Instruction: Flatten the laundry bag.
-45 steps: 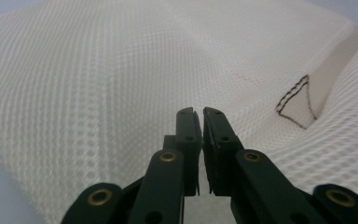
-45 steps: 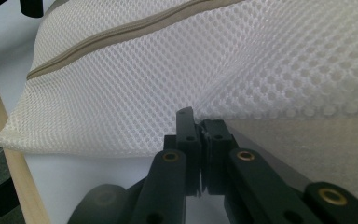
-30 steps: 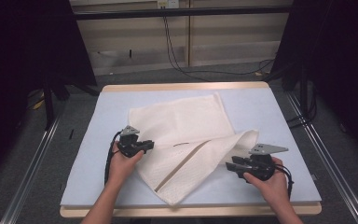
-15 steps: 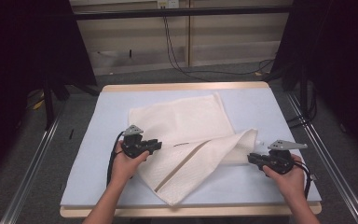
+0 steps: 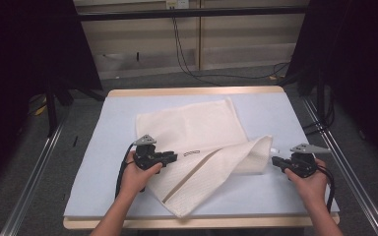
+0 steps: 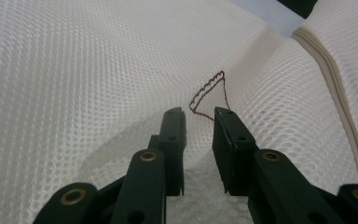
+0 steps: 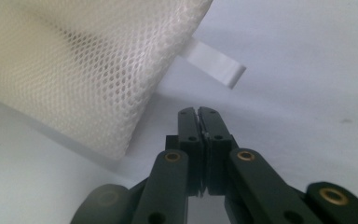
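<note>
Item: cream mesh cloth (image 5: 197, 147), partly folded, on a pale blue table top (image 5: 295, 123) with a wooden edge (image 5: 197, 91).

Edges: a seamed hem runs diagonally across the folded flap, to the right of the left gripper (image 5: 170, 158). The flap's folded corner ends just short of the right gripper (image 5: 275, 161), up and to its left in the right gripper view; a white tag (image 7: 213, 62) sticks out of that corner, straight ahead of the tips and apart from them. A thin brown thread loop (image 6: 209, 93) lies on the mesh just beyond the left gripper's tips.

Open room: bare table beyond and to the outer side of the right gripper as far as the table's right edge; a bare strip on the outer side of the left gripper; bare surface beyond the cloth toward the far edge.

Left gripper (image 6: 198, 116): jaws parted by a narrow gap, resting low on the mesh, a ridge of cloth in the gap; pads not clearly pressing on it.

Right gripper (image 7: 198, 114): jaws clenched together, nothing between them, tips just over bare table, clear of the cloth.
</note>
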Motion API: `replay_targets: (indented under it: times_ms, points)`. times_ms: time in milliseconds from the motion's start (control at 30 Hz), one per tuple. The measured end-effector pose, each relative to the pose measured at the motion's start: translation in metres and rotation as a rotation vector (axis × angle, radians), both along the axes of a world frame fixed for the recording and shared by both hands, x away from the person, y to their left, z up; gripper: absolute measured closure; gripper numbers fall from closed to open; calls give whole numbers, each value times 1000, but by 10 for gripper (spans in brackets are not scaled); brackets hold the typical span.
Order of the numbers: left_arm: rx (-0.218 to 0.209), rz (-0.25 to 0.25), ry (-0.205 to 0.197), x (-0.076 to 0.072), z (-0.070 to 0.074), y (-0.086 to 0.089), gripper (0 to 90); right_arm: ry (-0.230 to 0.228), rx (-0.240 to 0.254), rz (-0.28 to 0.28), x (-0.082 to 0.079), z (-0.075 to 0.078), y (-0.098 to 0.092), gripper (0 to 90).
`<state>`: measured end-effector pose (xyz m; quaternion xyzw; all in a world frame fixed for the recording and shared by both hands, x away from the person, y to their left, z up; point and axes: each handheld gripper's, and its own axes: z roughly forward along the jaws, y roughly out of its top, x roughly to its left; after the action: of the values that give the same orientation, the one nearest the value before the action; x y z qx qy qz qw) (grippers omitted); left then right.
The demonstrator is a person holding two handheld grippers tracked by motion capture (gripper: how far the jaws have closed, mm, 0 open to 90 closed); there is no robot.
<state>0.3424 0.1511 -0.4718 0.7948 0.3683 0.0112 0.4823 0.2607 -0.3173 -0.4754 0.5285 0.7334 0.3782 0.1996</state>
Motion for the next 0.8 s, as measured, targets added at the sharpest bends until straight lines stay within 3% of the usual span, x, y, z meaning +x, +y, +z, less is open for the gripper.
replay_targets:
  times_ms: [167,333,467,533,567,667,800]
  points:
    - [6,-19,16,-6,-3,1,746,-6,4,17,5,-2,1,852]
    - [19,-29,25,-14,-4,4,772,-29,73,93,5,1,7,854]
    - [25,-27,26,-19,-3,7,772,-25,103,133,3,3,8,877]
    - [30,-20,34,-23,-3,10,775,-18,143,174,-2,3,5,893]
    - [30,-20,34,-23,-3,10,775,-18,143,174,-2,3,5,893]
    - [37,-10,38,-26,-4,14,773,11,141,245,-10,2,4,900]
    - [45,1,41,-30,-3,18,765,40,83,314,-18,-1,4,900]
